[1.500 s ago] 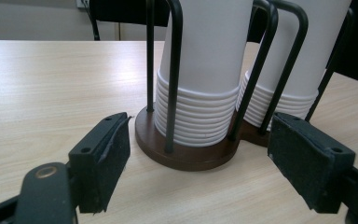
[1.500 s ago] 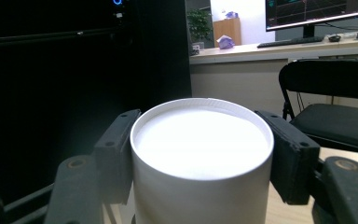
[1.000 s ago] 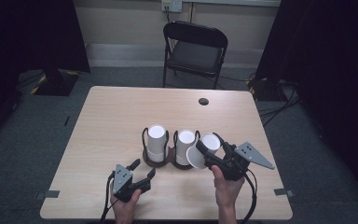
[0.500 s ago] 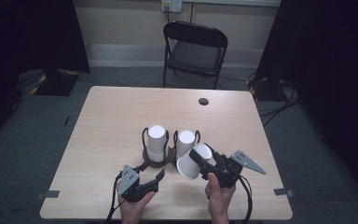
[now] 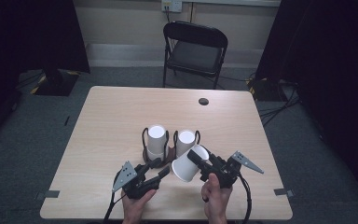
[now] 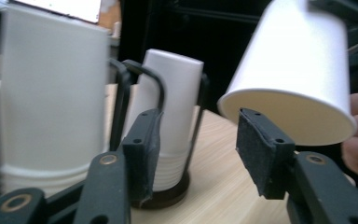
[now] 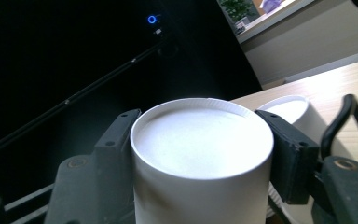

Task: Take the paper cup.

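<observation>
R gripper (image 5: 199,164) clamps tilted paper cup (image 5: 186,165) off table; L gripper (image 5: 159,168) open, empty, beside it

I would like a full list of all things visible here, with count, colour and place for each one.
table: one, light wood, centre.
cup stacks: two, white, upside down in black wire holders, mid-table.
loose cup: one, white, tilted, clamped in the right gripper.
round disc: one, dark, far right part of the table.
folding chair: one, black, behind the table.
left gripper: one, black, open, near the holders.
right gripper: one, black, shut on the loose cup.
hands: two, bottom edge.
</observation>
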`<control>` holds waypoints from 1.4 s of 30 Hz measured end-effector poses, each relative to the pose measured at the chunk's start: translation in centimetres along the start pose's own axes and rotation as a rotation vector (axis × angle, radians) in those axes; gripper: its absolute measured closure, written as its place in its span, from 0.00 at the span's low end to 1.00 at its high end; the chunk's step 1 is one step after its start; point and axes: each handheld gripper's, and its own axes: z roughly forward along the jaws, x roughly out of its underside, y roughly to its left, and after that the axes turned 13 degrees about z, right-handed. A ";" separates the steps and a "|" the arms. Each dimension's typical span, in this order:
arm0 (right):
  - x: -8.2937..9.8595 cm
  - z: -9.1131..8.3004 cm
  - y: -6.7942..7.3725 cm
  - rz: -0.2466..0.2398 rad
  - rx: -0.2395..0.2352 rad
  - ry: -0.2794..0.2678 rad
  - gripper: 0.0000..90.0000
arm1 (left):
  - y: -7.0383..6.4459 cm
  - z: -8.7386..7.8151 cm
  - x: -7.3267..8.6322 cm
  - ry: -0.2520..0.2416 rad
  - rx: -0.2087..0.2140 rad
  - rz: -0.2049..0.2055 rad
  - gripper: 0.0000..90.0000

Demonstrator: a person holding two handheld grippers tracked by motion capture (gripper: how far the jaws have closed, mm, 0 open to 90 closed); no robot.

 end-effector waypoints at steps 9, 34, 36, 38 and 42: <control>0.4 1.2 0.8 0.008 -0.042 0.050 0.39 | -0.8 1.0 -0.6 0.019 0.000 0.071 0.63; 0.9 2.6 0.2 0.184 -0.089 0.149 0.38 | -2.4 1.8 -1.8 -0.064 -0.106 0.152 0.82; 0.9 2.7 0.1 0.188 -0.090 0.159 0.38 | -2.1 1.7 -1.7 -0.070 -0.102 0.140 0.84; 0.9 2.9 0.1 0.174 -0.071 0.169 0.35 | -1.9 1.5 -1.6 -0.082 -0.089 0.118 0.89; 1.2 3.0 0.2 0.119 -0.007 0.157 0.32 | -1.5 1.3 -1.2 -0.077 -0.070 0.100 0.93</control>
